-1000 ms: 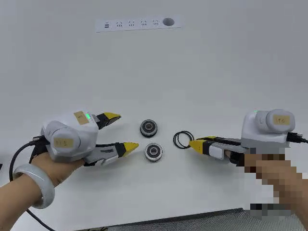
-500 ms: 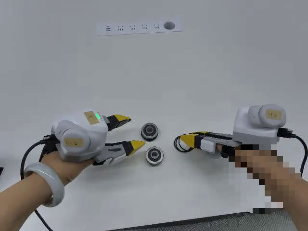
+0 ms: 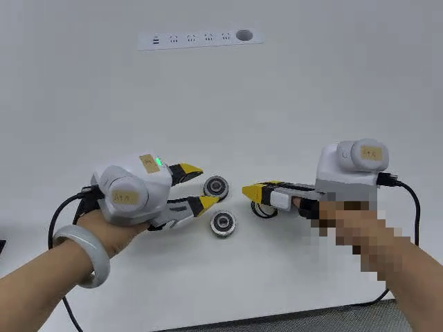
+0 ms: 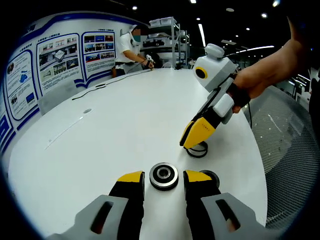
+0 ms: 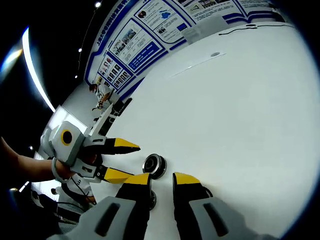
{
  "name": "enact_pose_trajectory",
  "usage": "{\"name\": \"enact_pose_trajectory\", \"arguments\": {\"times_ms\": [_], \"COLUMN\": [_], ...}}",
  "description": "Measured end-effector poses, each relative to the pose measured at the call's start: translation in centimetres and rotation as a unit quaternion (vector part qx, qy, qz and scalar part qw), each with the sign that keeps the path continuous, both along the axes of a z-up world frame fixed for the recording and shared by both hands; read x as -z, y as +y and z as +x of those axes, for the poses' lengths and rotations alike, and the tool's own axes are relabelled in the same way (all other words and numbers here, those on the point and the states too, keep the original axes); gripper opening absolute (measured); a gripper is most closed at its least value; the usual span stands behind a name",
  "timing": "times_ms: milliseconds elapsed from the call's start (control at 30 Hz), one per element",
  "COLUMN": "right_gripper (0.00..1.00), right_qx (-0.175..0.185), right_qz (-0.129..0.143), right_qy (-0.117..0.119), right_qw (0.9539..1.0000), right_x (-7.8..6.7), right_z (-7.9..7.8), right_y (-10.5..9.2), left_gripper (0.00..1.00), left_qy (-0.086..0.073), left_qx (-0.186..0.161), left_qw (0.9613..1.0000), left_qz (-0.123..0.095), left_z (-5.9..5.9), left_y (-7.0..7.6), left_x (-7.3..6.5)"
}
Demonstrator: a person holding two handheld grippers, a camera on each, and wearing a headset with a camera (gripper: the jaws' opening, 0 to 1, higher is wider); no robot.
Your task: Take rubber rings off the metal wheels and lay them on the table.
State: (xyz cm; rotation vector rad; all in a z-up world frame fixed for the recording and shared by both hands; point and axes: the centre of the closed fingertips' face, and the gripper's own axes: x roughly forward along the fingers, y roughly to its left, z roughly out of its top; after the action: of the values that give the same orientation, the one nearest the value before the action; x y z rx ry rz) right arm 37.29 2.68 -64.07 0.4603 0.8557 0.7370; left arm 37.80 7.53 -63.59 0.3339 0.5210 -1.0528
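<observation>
My left gripper [image 3: 205, 185] spread wide and holding nothing, a round shiny metal wheel [image 3: 215, 185] flat just off its tips, a second wheel [image 3: 222, 223] nearer, thin black rubber rings [image 3: 264, 210] on the smooth white table [image 3: 277, 104] beneath my right gripper [image 3: 250, 192], jaws narrowly parted, empty.

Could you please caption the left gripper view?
Open left gripper frames a round metal wheel; right gripper poised over black rubber rings.
</observation>
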Motion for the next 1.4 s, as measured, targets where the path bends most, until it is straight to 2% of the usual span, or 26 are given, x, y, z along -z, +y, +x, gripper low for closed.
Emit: {"name": "enact_pose_trajectory", "arguments": {"times_ms": [500, 833, 1400], "right_gripper": [0.18, 0.18, 0.19], "right_qx": [-0.006, -0.003, 0.006], "right_qz": [0.009, 0.013, 0.035], "right_qy": [0.006, 0.01, 0.026], "right_qw": [0.9999, 0.9999, 0.9991], "right_x": [0.4, 0.8, 1.5], "right_z": [0.3, 0.6, 1.2], "right_y": [0.9, 0.9, 2.0], "left_gripper": [0.24, 0.19, 0.14], "left_qy": [0.009, 0.012, 0.015], "left_qx": [0.002, 0.012, 0.01], "left_qw": [0.9997, 0.9993, 0.9994], "left_qz": [0.022, 0.033, 0.029], "left_z": [0.6, 0.4, 0.6], "left_y": [-0.5, -1.0, -1.0], "left_x": [1.2, 1.7, 1.7]}}
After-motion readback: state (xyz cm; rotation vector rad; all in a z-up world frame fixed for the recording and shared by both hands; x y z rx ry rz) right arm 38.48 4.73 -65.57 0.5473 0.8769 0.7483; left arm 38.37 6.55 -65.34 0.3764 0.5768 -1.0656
